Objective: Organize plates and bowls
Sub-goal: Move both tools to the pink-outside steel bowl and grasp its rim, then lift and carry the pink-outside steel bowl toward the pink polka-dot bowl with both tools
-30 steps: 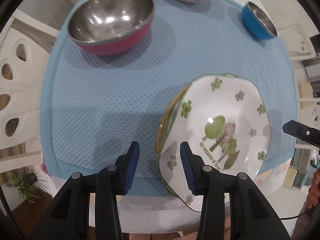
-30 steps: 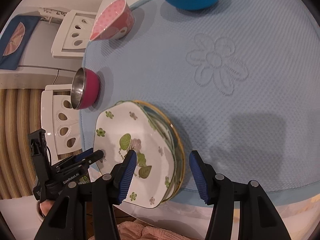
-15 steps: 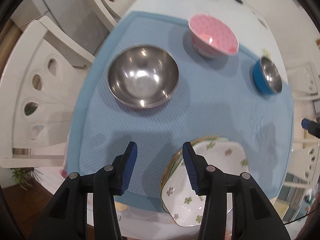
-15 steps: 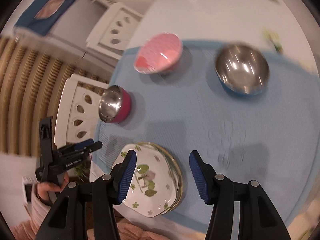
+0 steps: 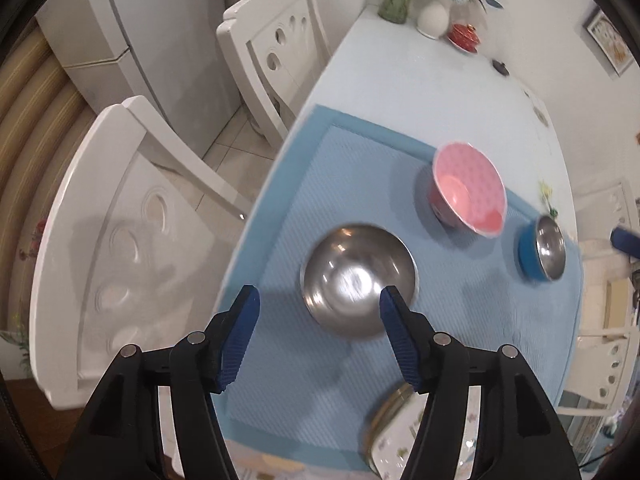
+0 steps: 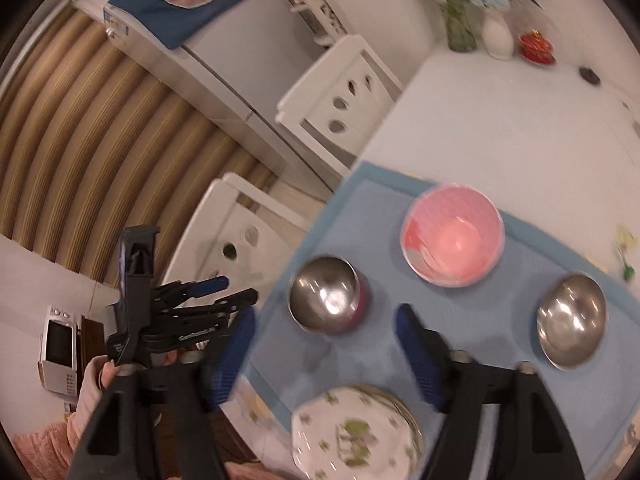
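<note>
A stack of plates, a white one with green trees on top [image 6: 354, 438], sits at the near edge of the blue mat [image 5: 348, 168]; in the left wrist view its edge [image 5: 394, 420] shows low down. A steel bowl with a magenta outside [image 5: 358, 280] [image 6: 326, 300], a pink bowl [image 5: 468, 194] [image 6: 454, 234] and a steel bowl with a blue outside [image 5: 544, 254] [image 6: 572, 320] stand on the mat. My left gripper [image 5: 320, 336] is open and empty, above the mat short of the magenta bowl; it also shows in the right wrist view [image 6: 224, 286]. My right gripper [image 6: 326, 356] is open and empty above the plates.
White chairs [image 5: 132, 216] [image 5: 276, 44] stand along the table's left side. A fridge [image 6: 224, 56] is behind them. Vases with flowers [image 5: 434, 12] and a small red dish [image 5: 464, 36] stand at the table's far end. The mat lies on a pale blue table [image 5: 420, 88].
Both grippers have pulled up and back from the plate stack, so more of the table and room shows. Both stay open and empty. The dishes have not moved.
</note>
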